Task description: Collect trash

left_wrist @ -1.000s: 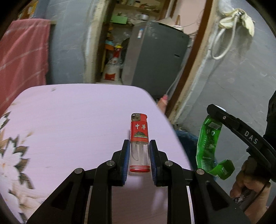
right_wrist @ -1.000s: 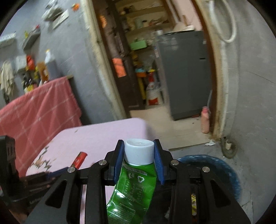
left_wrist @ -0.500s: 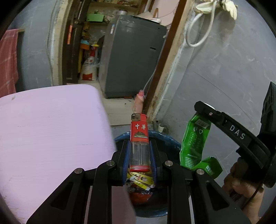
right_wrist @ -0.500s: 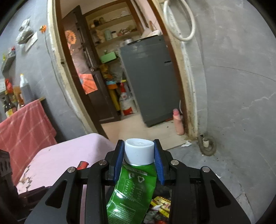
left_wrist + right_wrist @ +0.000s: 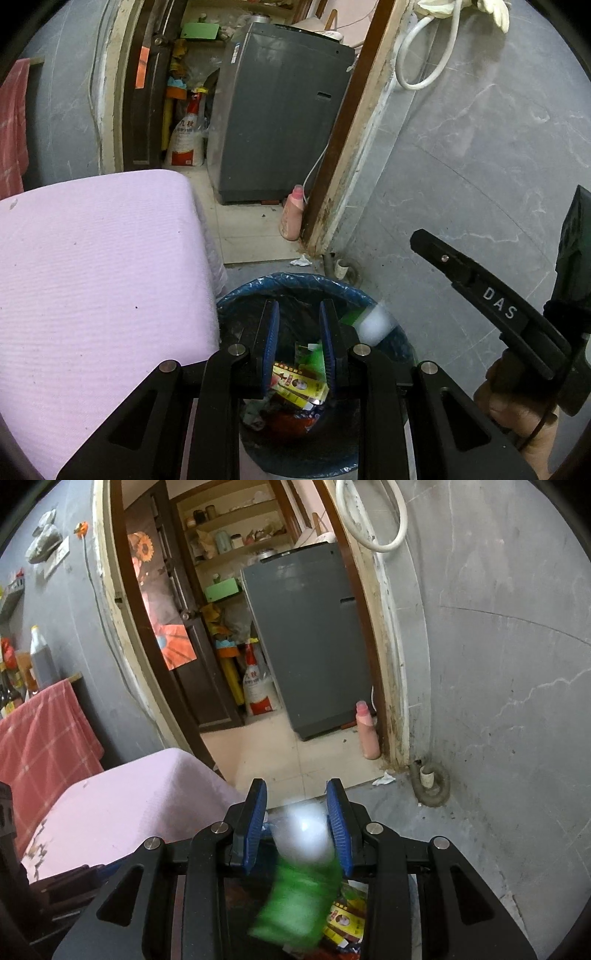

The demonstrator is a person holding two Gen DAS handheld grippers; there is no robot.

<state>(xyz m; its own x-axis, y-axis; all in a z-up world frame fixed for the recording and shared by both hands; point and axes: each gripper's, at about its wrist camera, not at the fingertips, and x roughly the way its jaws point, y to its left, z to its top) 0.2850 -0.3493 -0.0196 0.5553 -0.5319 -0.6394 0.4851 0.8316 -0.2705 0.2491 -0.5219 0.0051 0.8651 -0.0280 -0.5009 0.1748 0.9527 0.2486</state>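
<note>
- Pink cloth-covered surface (image 5: 99, 266): left of the bin.
- Round trash bin lined with a blue plastic bag (image 5: 258, 286): below both grippers, wrappers inside.
- Left gripper (image 5: 297, 345): jaws parted, empty, directly over the bin.
- Right gripper (image 5: 297, 825): jaws parted wider than the tube's cap.
- Green squeeze tube with white cap (image 5: 295, 897): motion-blurred, between and below the right jaws, nearer the right pad; contact unclear; above the bin.
</note>
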